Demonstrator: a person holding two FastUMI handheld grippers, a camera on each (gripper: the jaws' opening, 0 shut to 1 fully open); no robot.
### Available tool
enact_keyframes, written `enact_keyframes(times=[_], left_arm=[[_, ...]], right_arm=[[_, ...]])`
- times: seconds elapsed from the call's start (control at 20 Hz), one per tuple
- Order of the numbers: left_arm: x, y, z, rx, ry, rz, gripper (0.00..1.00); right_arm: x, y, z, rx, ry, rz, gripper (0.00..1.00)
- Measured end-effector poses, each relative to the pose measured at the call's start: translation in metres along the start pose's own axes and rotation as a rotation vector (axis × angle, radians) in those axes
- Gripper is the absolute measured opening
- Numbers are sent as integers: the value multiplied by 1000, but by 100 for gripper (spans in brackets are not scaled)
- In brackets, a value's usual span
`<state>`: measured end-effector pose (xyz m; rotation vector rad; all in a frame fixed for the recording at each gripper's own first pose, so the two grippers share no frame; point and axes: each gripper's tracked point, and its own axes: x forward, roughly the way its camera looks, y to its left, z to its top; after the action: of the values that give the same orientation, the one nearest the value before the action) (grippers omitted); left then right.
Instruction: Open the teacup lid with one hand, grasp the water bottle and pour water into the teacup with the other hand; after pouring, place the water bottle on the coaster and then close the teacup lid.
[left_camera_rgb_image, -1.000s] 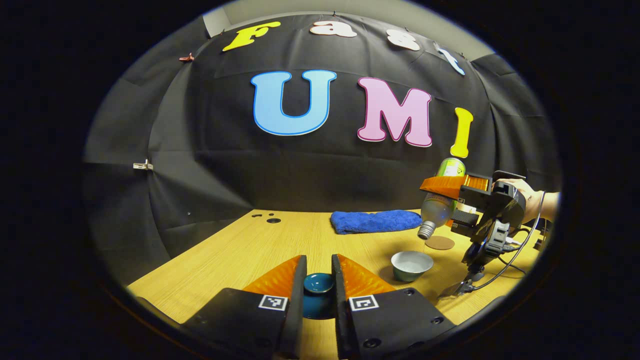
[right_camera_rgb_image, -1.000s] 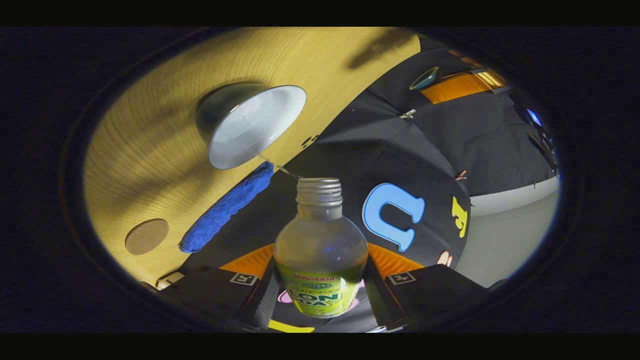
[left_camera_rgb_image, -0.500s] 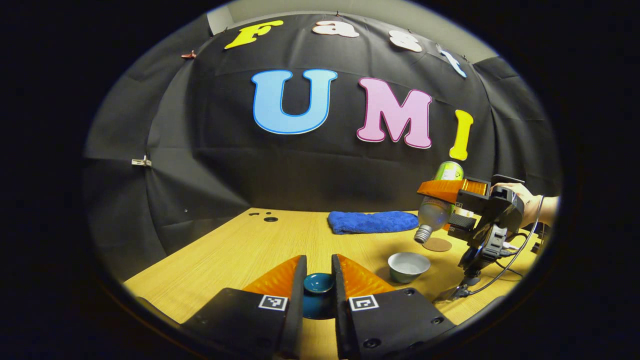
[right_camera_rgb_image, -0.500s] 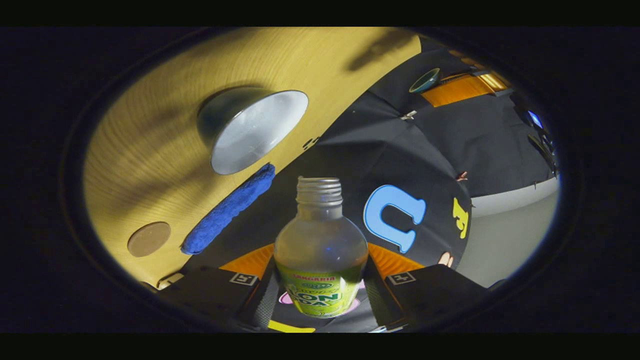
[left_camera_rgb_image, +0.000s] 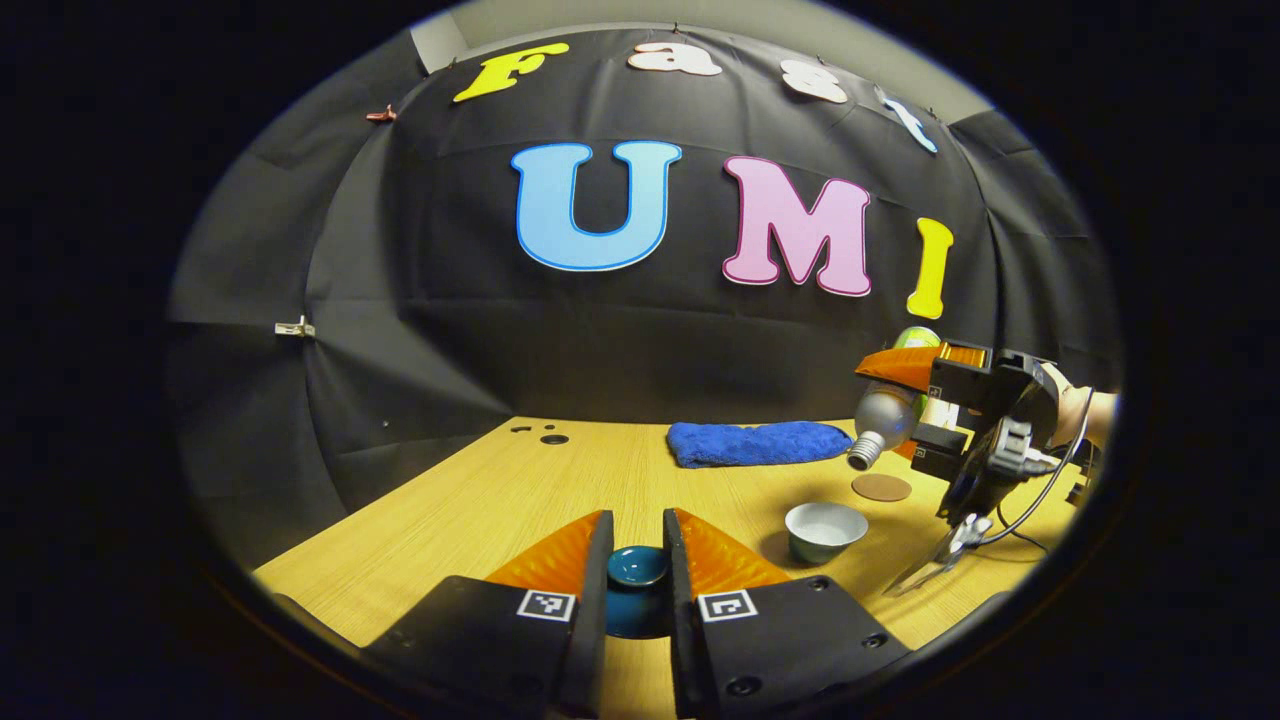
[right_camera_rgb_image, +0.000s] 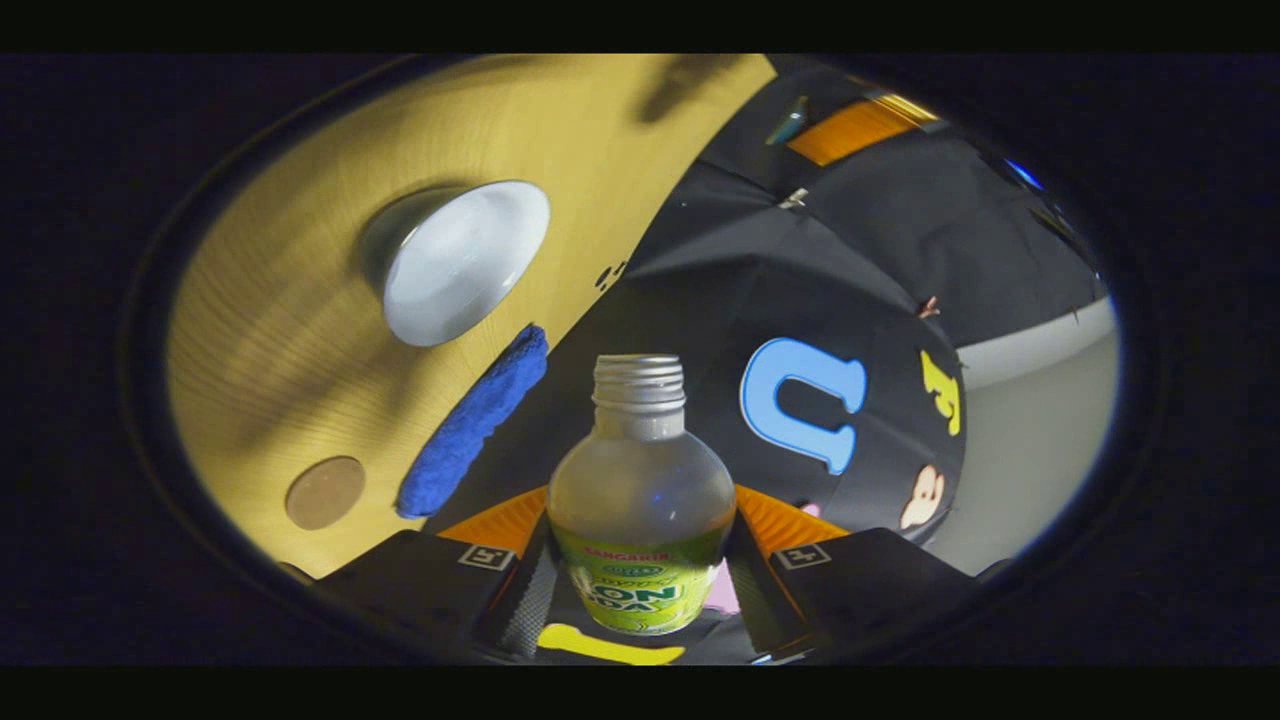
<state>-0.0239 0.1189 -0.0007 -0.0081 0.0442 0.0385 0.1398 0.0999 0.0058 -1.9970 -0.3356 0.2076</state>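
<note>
Teacup (left_camera_rgb_image: 825, 530) holds water, right claw (right_camera_rgb_image: 640, 560) grips tilted bottle (right_camera_rgb_image: 640, 510), left claw (left_camera_rgb_image: 637, 560) clamps lid (left_camera_rgb_image: 637, 568).

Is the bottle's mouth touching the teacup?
Apart. In the left gripper view the water bottle, held tilted by the right gripper, has its mouth up in the air, with bare table showing between it and the teacup.

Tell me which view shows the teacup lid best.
The left gripper view: the teacup lid sits close, clamped between the left gripper fingers. The right gripper view shows it far off, small and edge-on.
</note>
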Motion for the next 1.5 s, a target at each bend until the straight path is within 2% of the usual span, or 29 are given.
enact_keyframes(times=[0.15,0.35,0.4,0.5,0.55,0.65,0.7,0.75,0.9,1.1,1.15,1.25,1.3,1.4,1.45,1.5], left_arm=[[0,-4,3,-9,-10,0,31],[-1,-10,0,-33,3,-3,31],[-2,-11,1,-31,1,-2,34],[-3,-14,8,-19,-12,0,30],[-4,-17,13,-13,-21,-1,31],[-3,-24,20,-8,-37,-8,30],[-4,-28,22,-9,-42,-15,31],[-3,-34,24,-11,-45,-24,31],[0,-49,27,-29,-51,-49,31],[8,-65,24,-67,-44,-62,31],[9,-68,23,-78,-41,-67,31],[18,-80,18,-112,-25,-85,31],[20,-84,17,-118,-19,-91,31],[23,-91,18,-123,-18,-101,30],[24,-94,19,-123,-20,-107,34],[25,-95,19,-120,-22,-109,31]], right_arm=[[-9,3,-15,208,55,40,78],[-28,16,-37,592,152,109,78],[-32,16,-45,655,174,115,76],[-41,18,-60,763,218,119,75],[-45,23,-65,833,236,130,79],[-55,34,-72,993,268,156,79],[-59,36,-76,1065,282,157,76],[-61,36,-82,1130,295,151,79],[-59,29,-98,1297,319,123,79],[-46,13,-107,1557,279,86,79],[-44,5,-108,1616,257,65,76],[-31,-10,-120,1766,206,-10,79],[-25,-9,-123,1821,200,-29,79],[-15,-4,-122,1899,162,-16,79],[-12,2,-123,1938,149,-19,79],[-8,6,-126,1962,134,-33,79]])
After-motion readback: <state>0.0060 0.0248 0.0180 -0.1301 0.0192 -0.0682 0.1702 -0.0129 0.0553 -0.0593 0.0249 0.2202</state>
